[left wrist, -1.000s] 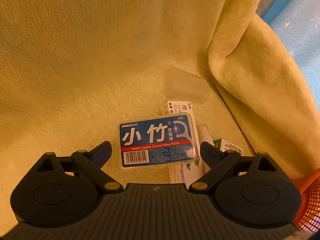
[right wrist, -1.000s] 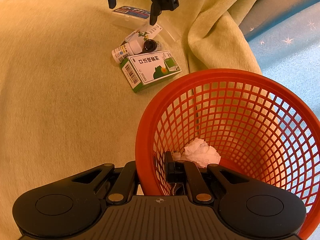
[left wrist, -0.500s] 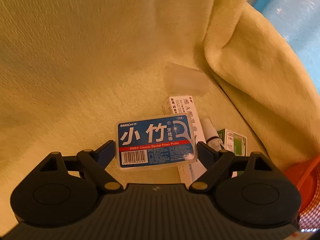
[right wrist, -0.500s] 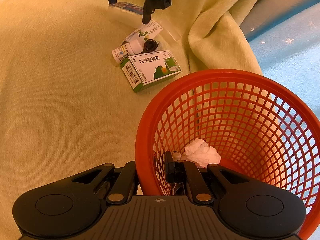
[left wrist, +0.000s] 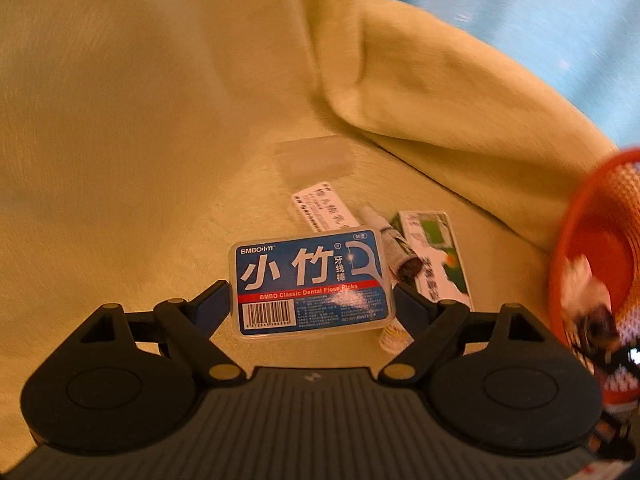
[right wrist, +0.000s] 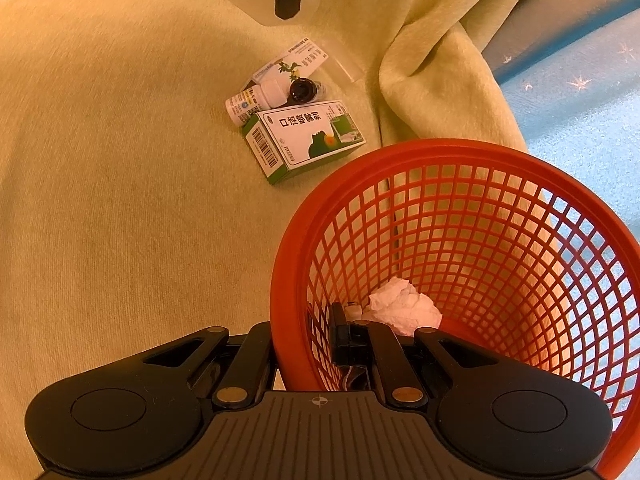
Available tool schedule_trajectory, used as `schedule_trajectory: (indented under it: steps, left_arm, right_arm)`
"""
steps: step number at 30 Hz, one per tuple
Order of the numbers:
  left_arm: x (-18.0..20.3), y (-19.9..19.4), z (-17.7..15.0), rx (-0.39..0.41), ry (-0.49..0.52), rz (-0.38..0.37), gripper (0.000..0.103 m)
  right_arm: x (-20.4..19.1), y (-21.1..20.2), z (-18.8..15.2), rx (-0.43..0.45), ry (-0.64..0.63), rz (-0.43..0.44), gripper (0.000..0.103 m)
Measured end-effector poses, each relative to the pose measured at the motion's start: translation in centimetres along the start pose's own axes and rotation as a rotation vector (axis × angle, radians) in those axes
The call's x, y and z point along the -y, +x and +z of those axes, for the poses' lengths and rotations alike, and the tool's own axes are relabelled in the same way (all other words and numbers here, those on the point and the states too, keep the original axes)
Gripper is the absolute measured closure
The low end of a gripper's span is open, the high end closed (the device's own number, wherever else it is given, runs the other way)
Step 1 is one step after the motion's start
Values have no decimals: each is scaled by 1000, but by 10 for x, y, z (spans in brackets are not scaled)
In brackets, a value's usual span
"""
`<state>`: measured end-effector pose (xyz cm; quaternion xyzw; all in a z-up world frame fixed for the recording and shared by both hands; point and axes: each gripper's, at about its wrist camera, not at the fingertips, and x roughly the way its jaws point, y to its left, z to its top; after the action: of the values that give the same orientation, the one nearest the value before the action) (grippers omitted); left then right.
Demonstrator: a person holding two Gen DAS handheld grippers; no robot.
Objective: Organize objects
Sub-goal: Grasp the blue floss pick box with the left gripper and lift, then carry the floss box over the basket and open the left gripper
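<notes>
My left gripper (left wrist: 311,294) is shut on a blue-labelled dental floss pick box (left wrist: 312,284), held above the yellow-green blanket. One of its fingers (right wrist: 288,0) shows at the top edge of the right wrist view. My right gripper (right wrist: 300,340) is shut on the near wall of the red mesh basket (right wrist: 440,148), one finger inside and one outside. A crumpled white tissue (right wrist: 404,306) lies in the basket. In the left wrist view the basket (left wrist: 592,240) is blurred at the right edge.
On the blanket lie a green-and-white carton (right wrist: 304,136), a small white bottle (right wrist: 256,100), a dark bottle (right wrist: 302,90), a flat white box (right wrist: 296,60) and a clear plastic case (left wrist: 312,158). A thick blanket fold (right wrist: 432,60) rises behind them, with blue fabric (right wrist: 580,100) beyond.
My left gripper closed on the floss pick box, lifted it off the pile and swung right, bringing the basket into its view. The right gripper and basket held still.
</notes>
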<state>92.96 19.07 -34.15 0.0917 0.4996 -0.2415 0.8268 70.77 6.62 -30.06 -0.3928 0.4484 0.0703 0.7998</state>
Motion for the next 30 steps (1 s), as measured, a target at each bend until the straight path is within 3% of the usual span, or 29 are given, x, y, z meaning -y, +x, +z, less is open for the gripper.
schedule_trajectory:
  steps: [8,23,30]
  left_arm:
    - [29,-25,-6,14,166,-71,19]
    - [118,-74,19,42,379,-369,19]
    - [157,-70,28,59,423,-450,19]
  right_arm:
    - [0,0,0,0,1,0,98]
    - [0,0,-1,3,5,1,98]
    - [0,-2,-1,4,10,3,98]
